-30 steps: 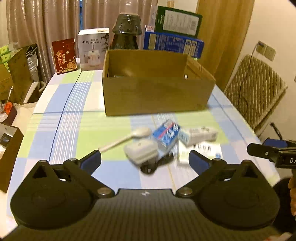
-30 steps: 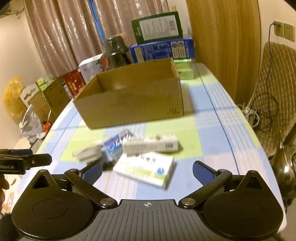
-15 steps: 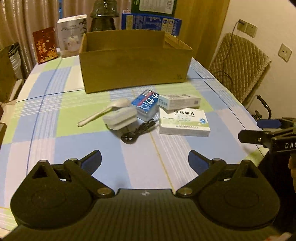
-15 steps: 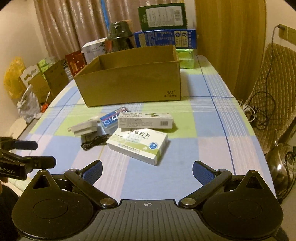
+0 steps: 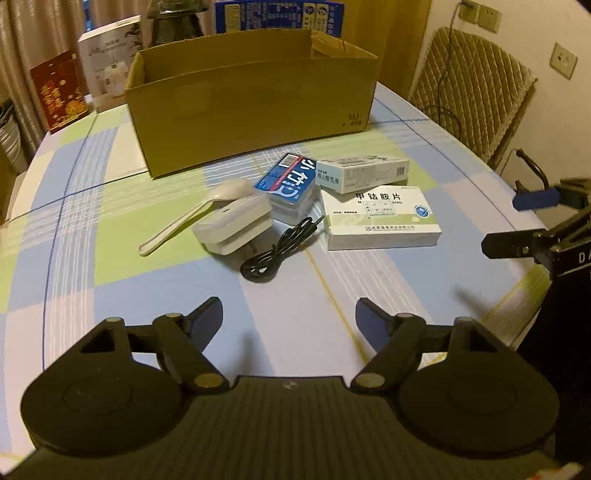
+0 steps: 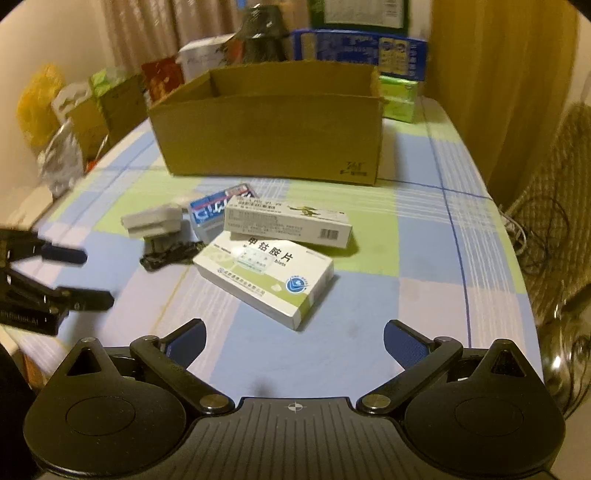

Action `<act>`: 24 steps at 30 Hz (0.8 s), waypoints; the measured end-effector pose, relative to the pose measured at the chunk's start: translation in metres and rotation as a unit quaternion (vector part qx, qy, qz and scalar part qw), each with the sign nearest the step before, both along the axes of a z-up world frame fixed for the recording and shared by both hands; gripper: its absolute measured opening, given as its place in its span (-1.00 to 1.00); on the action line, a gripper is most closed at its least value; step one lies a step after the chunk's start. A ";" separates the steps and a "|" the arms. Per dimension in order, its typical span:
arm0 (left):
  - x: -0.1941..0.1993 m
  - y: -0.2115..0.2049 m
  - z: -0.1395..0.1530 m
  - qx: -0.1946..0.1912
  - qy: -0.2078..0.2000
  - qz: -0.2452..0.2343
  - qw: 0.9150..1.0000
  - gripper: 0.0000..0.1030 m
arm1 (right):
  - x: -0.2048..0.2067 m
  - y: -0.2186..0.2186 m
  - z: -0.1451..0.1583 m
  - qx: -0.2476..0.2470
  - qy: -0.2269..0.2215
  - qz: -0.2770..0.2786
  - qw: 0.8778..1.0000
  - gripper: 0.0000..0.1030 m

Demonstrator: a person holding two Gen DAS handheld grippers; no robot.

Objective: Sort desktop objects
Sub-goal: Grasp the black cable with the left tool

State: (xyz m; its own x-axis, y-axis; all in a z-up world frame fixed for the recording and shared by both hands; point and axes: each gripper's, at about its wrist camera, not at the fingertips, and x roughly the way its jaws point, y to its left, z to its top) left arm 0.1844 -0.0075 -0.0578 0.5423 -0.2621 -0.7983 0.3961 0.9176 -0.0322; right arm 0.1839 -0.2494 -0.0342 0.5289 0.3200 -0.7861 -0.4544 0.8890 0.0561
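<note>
A cluster of small items lies on the checked tablecloth in front of an open cardboard box (image 5: 255, 99) (image 6: 273, 136). It holds a white spoon (image 5: 192, 214), a white charger (image 5: 234, 227) (image 6: 151, 221), a coiled black cable (image 5: 277, 249) (image 6: 170, 254), a blue pack (image 5: 288, 184) (image 6: 212, 210), a long white carton (image 5: 364, 173) (image 6: 288, 221) and a white-green medicine box (image 5: 380, 218) (image 6: 266, 277). My left gripper (image 5: 288, 321) is open and empty, short of the cable. My right gripper (image 6: 293, 339) is open and empty, just short of the medicine box.
Boxes and a dark jar (image 5: 173, 18) stand behind the cardboard box. A padded chair (image 5: 472, 88) stands at the right of the table. Bags and cartons (image 6: 66, 122) crowd the floor at the left. The table's near edge (image 5: 517, 295) runs close to my right gripper.
Both grippers have pulled back and tilted down from the box, then moved closer to the item cluster. The items have not moved.
</note>
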 end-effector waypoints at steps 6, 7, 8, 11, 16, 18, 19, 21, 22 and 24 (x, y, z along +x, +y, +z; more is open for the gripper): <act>0.025 -0.009 -0.016 0.020 0.007 -0.052 0.998 0.34 | 0.032 0.018 -0.013 -0.065 0.005 0.085 0.994 0.95; 0.030 -0.011 -0.019 0.023 0.011 -0.058 0.998 0.30 | 0.037 0.020 -0.016 -0.072 0.003 0.094 0.993 0.95; 0.035 -0.012 -0.023 0.026 0.015 -0.063 0.998 0.21 | 0.043 0.022 -0.020 -0.077 0.007 0.102 0.992 0.94; 0.049 -0.013 -0.035 0.036 0.025 -0.072 0.996 0.00 | 0.058 0.027 -0.030 -0.087 0.015 0.129 0.988 0.89; 0.066 -0.015 -0.047 0.042 0.027 -0.093 0.994 0.00 | 0.080 0.034 -0.048 -0.109 0.025 0.164 0.980 0.85; 0.071 -0.016 -0.049 0.041 0.023 -0.104 0.993 0.01 | 0.086 0.035 -0.053 -0.108 0.031 0.171 0.979 0.84; 0.073 -0.016 -0.050 0.037 0.023 -0.107 0.993 0.01 | 0.089 0.035 -0.055 -0.108 0.034 0.174 0.978 0.83; 0.077 -0.016 -0.050 0.033 0.022 -0.113 0.993 0.01 | 0.094 0.036 -0.059 -0.106 0.038 0.180 0.977 0.81; 0.079 -0.017 -0.051 0.031 0.021 -0.117 0.992 0.01 | 0.097 0.037 -0.060 -0.105 0.041 0.182 0.977 0.79; 0.081 -0.019 -0.051 0.028 0.021 -0.121 0.992 -0.03 | 0.099 0.040 -0.063 -0.096 0.046 0.188 0.976 0.75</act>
State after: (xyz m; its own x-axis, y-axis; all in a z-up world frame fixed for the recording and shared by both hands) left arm 0.2656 -0.0260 -0.1089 0.4353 -0.3348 -0.8357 0.6044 0.7967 -0.0043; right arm 0.2833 -0.2098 -0.0972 0.3262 0.3194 -0.8897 -0.7520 0.6580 -0.0395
